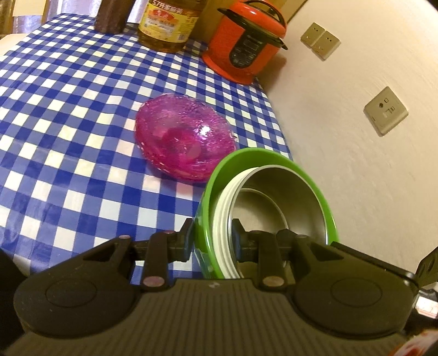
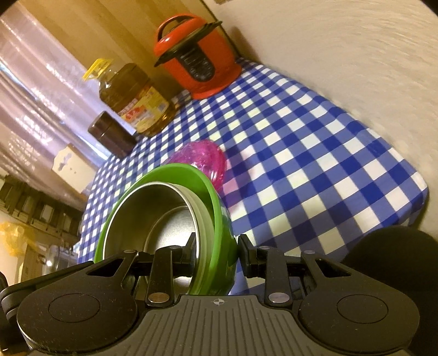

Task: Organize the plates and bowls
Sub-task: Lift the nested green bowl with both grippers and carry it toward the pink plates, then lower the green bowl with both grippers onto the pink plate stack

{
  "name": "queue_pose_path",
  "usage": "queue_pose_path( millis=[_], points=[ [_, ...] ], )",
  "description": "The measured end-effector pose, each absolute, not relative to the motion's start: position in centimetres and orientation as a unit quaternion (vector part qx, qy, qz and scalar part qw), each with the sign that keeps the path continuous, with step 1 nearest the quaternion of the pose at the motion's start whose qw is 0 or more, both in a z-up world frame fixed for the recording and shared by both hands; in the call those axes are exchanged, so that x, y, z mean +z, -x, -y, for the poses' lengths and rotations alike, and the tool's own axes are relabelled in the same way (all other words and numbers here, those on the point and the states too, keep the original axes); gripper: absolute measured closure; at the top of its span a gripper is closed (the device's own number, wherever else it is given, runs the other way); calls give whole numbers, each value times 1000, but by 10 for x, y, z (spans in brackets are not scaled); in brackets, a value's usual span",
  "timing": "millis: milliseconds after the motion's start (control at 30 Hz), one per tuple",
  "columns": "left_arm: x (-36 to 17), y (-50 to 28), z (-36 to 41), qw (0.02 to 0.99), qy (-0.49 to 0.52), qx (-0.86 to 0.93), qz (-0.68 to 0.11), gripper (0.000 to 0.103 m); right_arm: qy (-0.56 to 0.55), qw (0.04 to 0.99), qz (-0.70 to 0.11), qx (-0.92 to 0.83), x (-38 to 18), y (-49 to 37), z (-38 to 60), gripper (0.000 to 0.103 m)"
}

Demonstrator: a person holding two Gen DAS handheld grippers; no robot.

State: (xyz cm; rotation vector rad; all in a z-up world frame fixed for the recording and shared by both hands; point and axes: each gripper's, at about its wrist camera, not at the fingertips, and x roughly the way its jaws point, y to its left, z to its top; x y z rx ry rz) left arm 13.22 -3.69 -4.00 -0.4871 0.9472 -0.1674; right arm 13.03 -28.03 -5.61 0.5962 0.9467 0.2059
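- left gripper (image 1: 213,237): jaws partly closed, clamped on the wall of the green bowl (image 1: 314,189); one finger outside the green shell, the other inside against the steel liner.
- green bowl: held off the table between both grippers, tipped on edge, mouth facing the cameras. White ribbed band sat between the green rim and the steel inner.
- in the left wrist view, bowl sat at the near right edge of the blue-and-white checked tablecloth (image 1: 68,115), beside the wall.
- pink glass bowl (image 1: 183,139): resting on the cloth, just beyond the green bowl and to its left; the two looked close, contact not clear.
- further back along the table, left to right: dark brown container (image 1: 113,15), oil bottle (image 1: 169,24), red pressure cooker (image 1: 246,41) in the far corner.
- wall sockets (image 1: 385,111) on the wall to the right.
- right gripper (image 2: 217,254): jaws partly closed, gripping the opposite side of the green bowl's wall, one finger inside the steel liner, one outside the green shell.
- right wrist view: pink glass bowl partly hidden behind the green rim; the same three back items visible.
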Motion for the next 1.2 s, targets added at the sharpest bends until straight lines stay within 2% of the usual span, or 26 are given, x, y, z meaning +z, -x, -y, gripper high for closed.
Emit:
queue_pose_path(
  millis=[533, 1200],
  points=[
    [-41, -137, 19, 857, 242, -62, -450, 78, -267, 840, -457, 120, -59, -144, 261, 73],
    [-44, -213, 4, 858, 252, -44, -444, 78, -259, 839, -457, 140, -63, -228, 242, 73]
  ],
)
